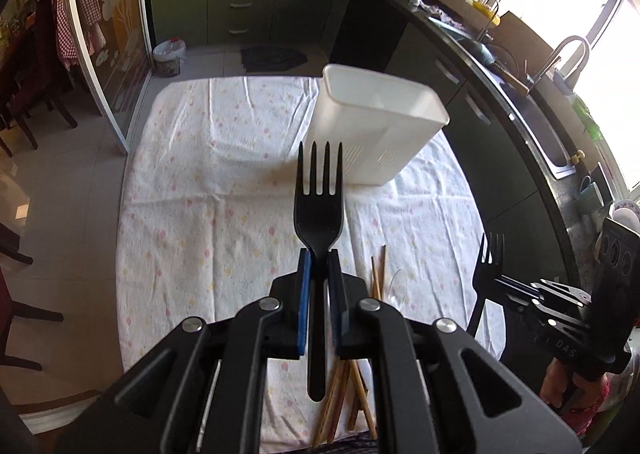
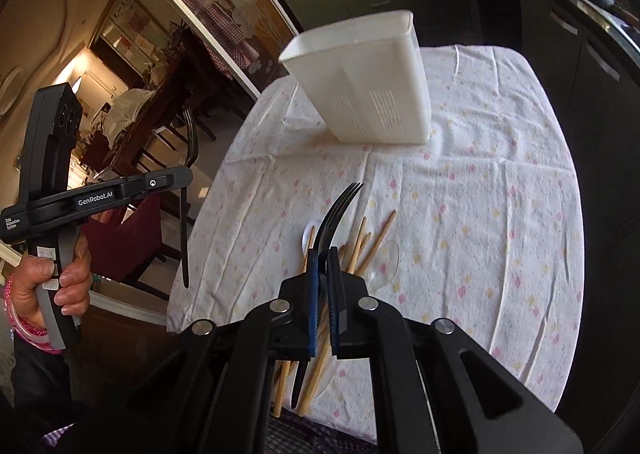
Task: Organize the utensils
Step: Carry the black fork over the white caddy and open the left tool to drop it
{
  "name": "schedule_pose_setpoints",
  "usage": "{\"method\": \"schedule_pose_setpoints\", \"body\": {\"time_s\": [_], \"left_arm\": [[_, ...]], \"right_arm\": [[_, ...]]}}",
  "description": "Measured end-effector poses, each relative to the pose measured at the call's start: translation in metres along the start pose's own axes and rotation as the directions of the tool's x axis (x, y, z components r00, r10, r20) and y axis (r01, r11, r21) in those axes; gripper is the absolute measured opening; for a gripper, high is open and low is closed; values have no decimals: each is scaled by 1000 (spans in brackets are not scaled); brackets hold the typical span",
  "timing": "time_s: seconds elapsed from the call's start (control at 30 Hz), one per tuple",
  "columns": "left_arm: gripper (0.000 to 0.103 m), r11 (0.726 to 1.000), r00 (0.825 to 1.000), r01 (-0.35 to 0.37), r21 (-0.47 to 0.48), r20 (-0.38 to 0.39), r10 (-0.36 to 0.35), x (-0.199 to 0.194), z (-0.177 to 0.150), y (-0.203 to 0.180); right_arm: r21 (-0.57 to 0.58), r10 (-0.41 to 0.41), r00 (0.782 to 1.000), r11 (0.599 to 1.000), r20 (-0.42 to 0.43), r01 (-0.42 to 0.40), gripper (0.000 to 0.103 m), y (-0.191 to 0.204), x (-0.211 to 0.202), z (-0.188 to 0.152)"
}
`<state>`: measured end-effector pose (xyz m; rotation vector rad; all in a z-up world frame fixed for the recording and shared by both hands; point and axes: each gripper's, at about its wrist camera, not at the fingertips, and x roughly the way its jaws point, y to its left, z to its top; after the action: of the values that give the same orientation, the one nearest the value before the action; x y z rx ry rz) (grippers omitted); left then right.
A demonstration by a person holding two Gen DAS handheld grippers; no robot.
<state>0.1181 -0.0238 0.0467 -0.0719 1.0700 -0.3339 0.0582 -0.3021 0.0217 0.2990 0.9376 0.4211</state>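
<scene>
My left gripper (image 1: 319, 258) is shut on a black plastic fork (image 1: 319, 205), tines pointing up and away, held above the table. My right gripper (image 2: 323, 254) is shut on a second black fork (image 2: 334, 213), seen edge on. The right gripper with its fork (image 1: 486, 266) also shows at the right of the left wrist view; the left gripper (image 2: 185, 177) shows at the left of the right wrist view. A white slotted utensil holder (image 1: 380, 129) (image 2: 372, 93) stands upright at the far side of the table. Wooden chopsticks (image 2: 372, 242) and clear plastic spoons (image 2: 384, 262) lie below the grippers.
The table has a white flowered cloth (image 1: 208, 189). Dark kitchen cabinets and a counter with a sink (image 1: 552, 141) run along the right. A glass sliding door (image 1: 108, 53) and dining chairs stand to the left. A bin (image 1: 168, 57) sits on the floor beyond.
</scene>
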Motion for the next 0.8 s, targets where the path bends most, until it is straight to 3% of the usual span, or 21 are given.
{"method": "schedule_pose_setpoints", "body": {"time_s": [0.1,0.17,0.23,0.37,0.47,0.53,0.63,0.8], "left_arm": [[9,999,990,22,30,141,-26,-25,33,-20],[9,997,971,48,56,230,-60,-36,54,-33],[9,995,944,52,89,322,-78,-42,73,-46],[9,986,861,34,165,495,-113,-41,102,-69],[9,983,825,19,182,552,-118,-19,119,-76],[9,986,821,22,163,560,-111,2,129,-74],[9,990,836,8,142,543,-85,35,135,-69],[9,990,852,-8,144,518,-68,71,128,-56]], "right_arm": [[-20,-12,985,1000,173,15,5,3,-28,36],[-29,-14,960,999,279,23,5,5,-37,66],[-39,-25,927,998,373,43,5,7,-40,90],[-40,-76,848,993,525,113,5,5,-32,132],[-31,-140,795,980,591,196,5,0,-7,157],[-23,-165,783,975,600,223,5,-4,13,168],[-18,-188,795,970,577,242,5,-13,46,175],[-57,-229,789,947,570,316,5,-19,87,163]]}}
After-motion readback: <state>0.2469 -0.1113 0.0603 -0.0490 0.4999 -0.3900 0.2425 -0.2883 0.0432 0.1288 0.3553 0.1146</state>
